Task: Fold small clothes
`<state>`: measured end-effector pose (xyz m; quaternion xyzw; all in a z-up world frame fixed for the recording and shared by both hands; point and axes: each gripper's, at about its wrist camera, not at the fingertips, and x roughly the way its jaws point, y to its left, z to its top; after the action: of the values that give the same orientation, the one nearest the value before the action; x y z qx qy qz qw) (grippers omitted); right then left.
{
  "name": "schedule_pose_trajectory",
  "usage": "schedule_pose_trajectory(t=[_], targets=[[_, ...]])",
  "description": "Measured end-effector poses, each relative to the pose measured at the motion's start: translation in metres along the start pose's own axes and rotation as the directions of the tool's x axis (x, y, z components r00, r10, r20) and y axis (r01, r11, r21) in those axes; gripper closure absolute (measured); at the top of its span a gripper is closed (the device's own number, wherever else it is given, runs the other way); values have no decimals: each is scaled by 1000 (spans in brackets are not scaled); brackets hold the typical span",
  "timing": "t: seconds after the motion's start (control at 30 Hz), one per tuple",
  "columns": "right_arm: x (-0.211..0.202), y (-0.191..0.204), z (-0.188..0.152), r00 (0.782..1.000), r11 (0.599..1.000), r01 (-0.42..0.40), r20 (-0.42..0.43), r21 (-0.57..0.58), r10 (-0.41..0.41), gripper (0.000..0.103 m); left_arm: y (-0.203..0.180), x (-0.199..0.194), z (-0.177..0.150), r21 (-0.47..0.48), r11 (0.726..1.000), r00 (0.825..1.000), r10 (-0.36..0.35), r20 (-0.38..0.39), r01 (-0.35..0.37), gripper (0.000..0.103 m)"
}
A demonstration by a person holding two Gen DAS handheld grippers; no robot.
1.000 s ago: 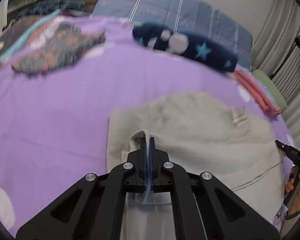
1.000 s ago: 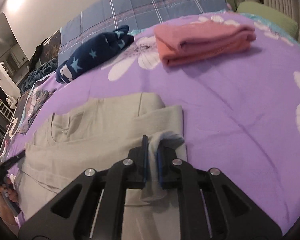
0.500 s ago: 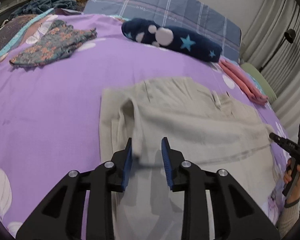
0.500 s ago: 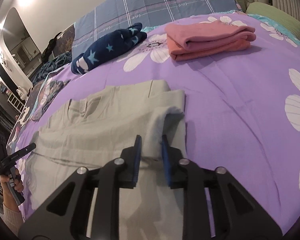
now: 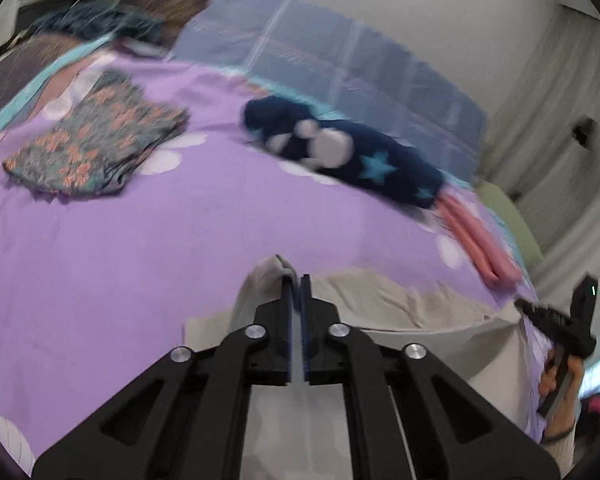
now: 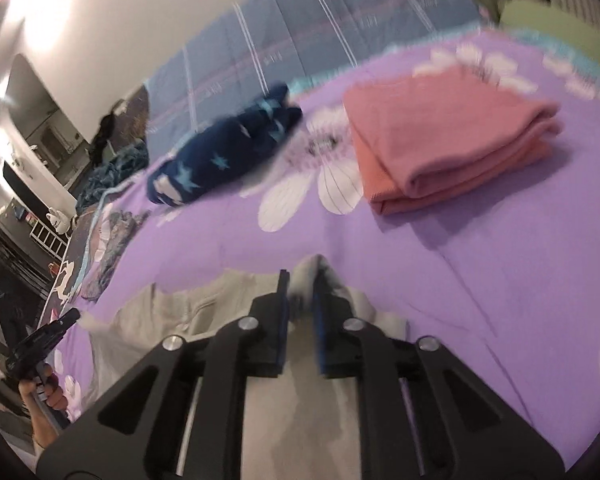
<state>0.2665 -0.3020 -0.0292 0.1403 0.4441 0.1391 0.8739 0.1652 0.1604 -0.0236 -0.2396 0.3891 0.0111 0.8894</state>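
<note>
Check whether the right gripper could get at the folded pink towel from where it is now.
Probably not yet: the right gripper is shut on the beige garment. Bare purple bedspread lies between it and the pink towel, so nothing else blocks it.

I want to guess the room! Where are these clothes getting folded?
Most likely a bedroom. The beige garment lies on a bed with a purple flowered sheet, a blue plaid pillow sits at its head, and curtains hang alongside.
</note>
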Motion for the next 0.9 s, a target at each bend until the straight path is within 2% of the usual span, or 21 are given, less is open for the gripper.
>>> schedule_pose_trajectory(t=[0.03,0.07,0.17,0.2,0.33,0.4,0.43,0.47,0.5,0.57,0.63,0.7,0.77,0.83,0.9], targets=[[7,-2,0,999,999,30,-17,10,-30,64,8,14,5,-35,999,999,38,-34,-40,84],[13,-4,-2,998,998,59,-24,9,-58,60,13,23,5,-51,997,997,55,-52,-58,79],[10,-4,-9,998,996,64,-2,-54,-64,59,22,36,-1,-27,996,992,83,-91,-86,70],[9,-6,-11,997,995,74,6,-65,-74,57,24,37,-4,-17,996,992,84,-94,-86,62],[14,-13,-9,993,989,114,-13,-93,-116,57,27,44,-9,12,995,987,98,-128,-97,60],[24,-15,-4,994,991,102,-42,-88,-106,57,24,51,-7,38,994,984,111,-141,-107,60],[28,-14,-3,994,992,90,-50,-88,-94,59,22,53,-6,48,993,984,109,-139,-103,68],[31,-12,-1,995,992,84,-53,-92,-89,74,20,53,-4,60,994,986,100,-137,-92,83],[33,-9,0,995,992,78,-49,-103,-83,100,18,54,-1,67,994,986,92,-137,-83,100],[25,-3,2,994,988,104,-4,-115,-105,99,9,41,2,90,992,992,97,-84,-89,100],[6,3,2,994,989,86,71,-121,-78,99,-8,15,2,151,985,997,79,1,-79,101],[-14,9,3,988,986,82,141,-146,-62,99,-23,-10,3,205,975,995,67,74,-80,100],[-21,11,6,984,985,78,170,-152,-52,99,-34,-23,10,243,962,987,94,131,-124,100],[-11,5,14,985,988,92,154,-123,-72,99,-33,-14,18,250,951,979,148,143,-180,100],[10,-4,15,990,989,112,96,-95,-103,93,-23,15,20,245,947,978,192,84,-207,99]])
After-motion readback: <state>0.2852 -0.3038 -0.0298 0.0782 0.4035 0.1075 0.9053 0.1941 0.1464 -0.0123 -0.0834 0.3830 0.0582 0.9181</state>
